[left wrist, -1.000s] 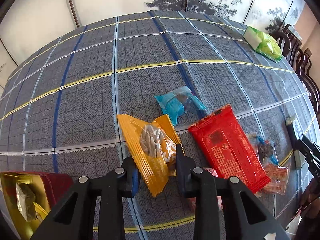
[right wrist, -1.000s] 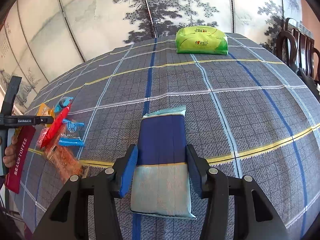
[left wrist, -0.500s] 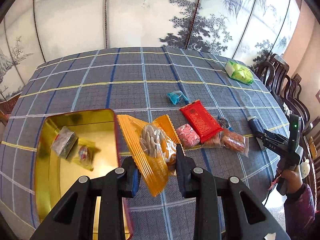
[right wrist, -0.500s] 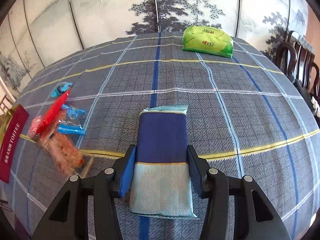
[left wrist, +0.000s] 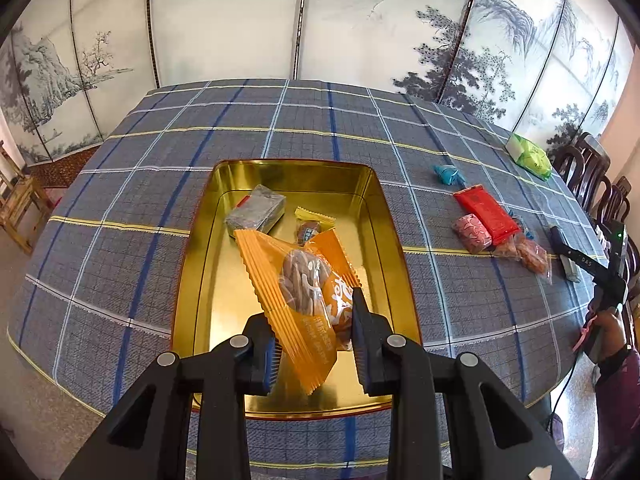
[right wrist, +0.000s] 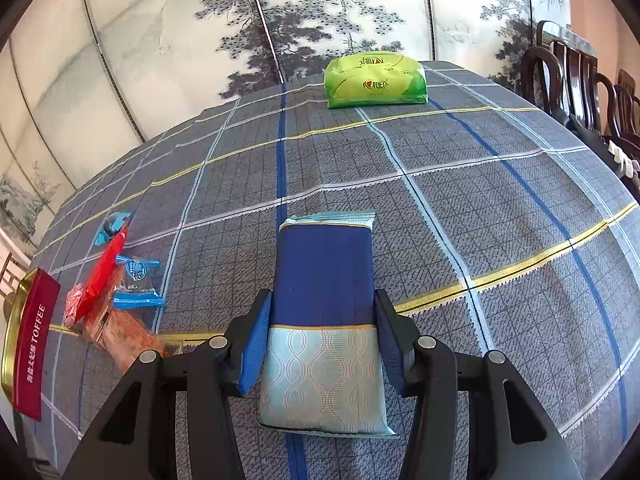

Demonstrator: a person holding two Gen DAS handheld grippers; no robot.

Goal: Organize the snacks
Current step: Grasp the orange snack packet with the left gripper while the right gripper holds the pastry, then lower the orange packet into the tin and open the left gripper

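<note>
Left gripper — crinkled orange snack packet

Shiny metal, crinkly plastic, soft cloth

The gold tin is smooth, shiny metal. The orange snack bag is glossy plastic. The checked tablecloth is rough woven cloth. The grippers' black arms look matt plastic.

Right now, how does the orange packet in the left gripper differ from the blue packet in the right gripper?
The orange packet is tilted, with a clear window showing brown pieces; the blue packet lies straight and is opaque. The orange packet hangs over the gold tin; the blue packet is over the checked cloth. Both are sealed and are held between the fingers: left gripper, right gripper.
</note>
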